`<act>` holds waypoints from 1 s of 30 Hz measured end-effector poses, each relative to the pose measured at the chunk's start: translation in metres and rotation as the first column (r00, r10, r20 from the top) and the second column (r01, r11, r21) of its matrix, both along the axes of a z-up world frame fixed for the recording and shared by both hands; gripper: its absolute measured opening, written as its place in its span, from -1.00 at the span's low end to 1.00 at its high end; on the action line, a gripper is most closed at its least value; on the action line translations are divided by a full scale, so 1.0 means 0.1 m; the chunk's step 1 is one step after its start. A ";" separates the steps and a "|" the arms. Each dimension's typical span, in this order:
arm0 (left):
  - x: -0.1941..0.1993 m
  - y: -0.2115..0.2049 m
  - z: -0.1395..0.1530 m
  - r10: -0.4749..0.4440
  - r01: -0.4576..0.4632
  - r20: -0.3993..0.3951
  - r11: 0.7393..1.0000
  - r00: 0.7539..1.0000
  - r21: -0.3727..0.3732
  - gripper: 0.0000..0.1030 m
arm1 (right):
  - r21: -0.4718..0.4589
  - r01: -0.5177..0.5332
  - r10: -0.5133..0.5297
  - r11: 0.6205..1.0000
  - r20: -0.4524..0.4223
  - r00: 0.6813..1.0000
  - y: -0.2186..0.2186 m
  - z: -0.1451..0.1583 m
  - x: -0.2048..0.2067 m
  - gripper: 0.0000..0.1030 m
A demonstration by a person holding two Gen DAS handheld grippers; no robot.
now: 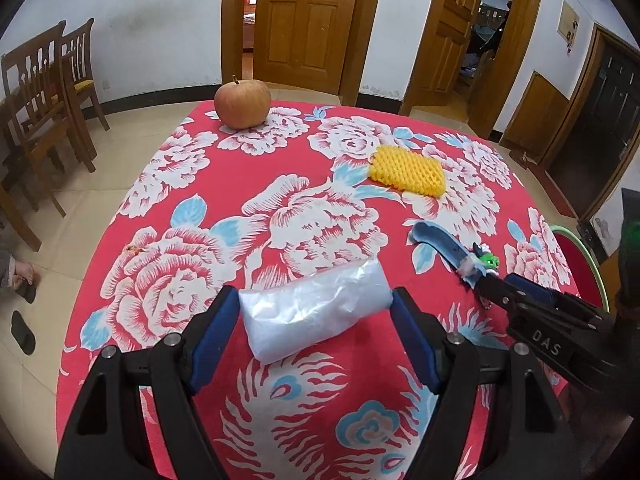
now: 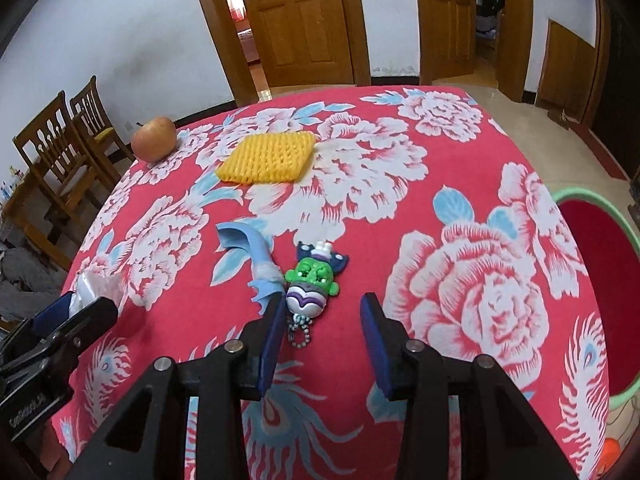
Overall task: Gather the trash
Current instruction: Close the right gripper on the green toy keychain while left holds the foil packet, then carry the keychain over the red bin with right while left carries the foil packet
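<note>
A crumpled clear plastic bag (image 1: 316, 310) lies on the red floral tablecloth (image 1: 304, 152). My left gripper (image 1: 314, 304) is open with its blue pads on either side of the bag; it also shows in the right wrist view (image 2: 86, 300). A yellow foam fruit net (image 1: 408, 172) (image 2: 266, 158) lies further back. A torn blue plastic strip (image 2: 252, 252) (image 1: 444, 246) and a green toy keychain (image 2: 312, 284) lie in front of my right gripper (image 2: 324, 312), which is open; its left finger touches the strip's end.
An apple (image 1: 243, 103) (image 2: 154, 139) sits at the far left edge of the table. A red bin with a green rim (image 2: 600, 276) stands off the table's right side. Wooden chairs (image 1: 44, 92) stand at left by the wall.
</note>
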State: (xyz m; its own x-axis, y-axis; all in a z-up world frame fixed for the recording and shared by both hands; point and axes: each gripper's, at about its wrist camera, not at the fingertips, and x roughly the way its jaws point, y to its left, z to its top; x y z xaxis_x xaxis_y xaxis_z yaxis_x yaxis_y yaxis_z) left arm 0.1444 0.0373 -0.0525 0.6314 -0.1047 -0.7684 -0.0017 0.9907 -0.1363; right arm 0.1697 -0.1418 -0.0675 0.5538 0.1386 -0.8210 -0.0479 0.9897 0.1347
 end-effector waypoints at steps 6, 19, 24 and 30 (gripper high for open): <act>-0.03 0.00 0.03 0.006 -0.005 0.008 1.000 1.000 -0.015 0.49 | 0.037 0.020 -0.020 0.999 -0.004 1.000 -0.03 0.00 0.05 -0.16; -0.07 -0.03 0.04 -0.001 0.001 0.008 1.000 1.000 -0.015 0.49 | 0.055 0.035 -0.037 0.998 0.039 0.999 -0.05 -0.02 0.08 -0.38; -0.13 -0.06 0.06 -0.012 0.012 0.010 1.000 1.000 -0.025 0.49 | 0.123 0.067 -0.071 0.990 0.024 0.997 -0.21 0.00 -0.06 -0.39; -0.20 -0.12 0.13 -0.026 0.027 0.026 0.999 0.999 -0.045 0.49 | 0.147 0.079 -0.084 0.986 0.031 0.996 -0.37 0.09 -0.31 -0.39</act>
State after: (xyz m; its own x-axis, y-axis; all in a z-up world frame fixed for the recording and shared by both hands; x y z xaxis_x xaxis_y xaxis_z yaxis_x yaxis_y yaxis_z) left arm 0.1247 0.0256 -0.0392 0.6469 -0.1564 -0.7464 0.0288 0.9831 -0.1810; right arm 0.1385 -0.1786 -0.0588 0.5978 0.2084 -0.7741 0.0246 0.9604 0.2776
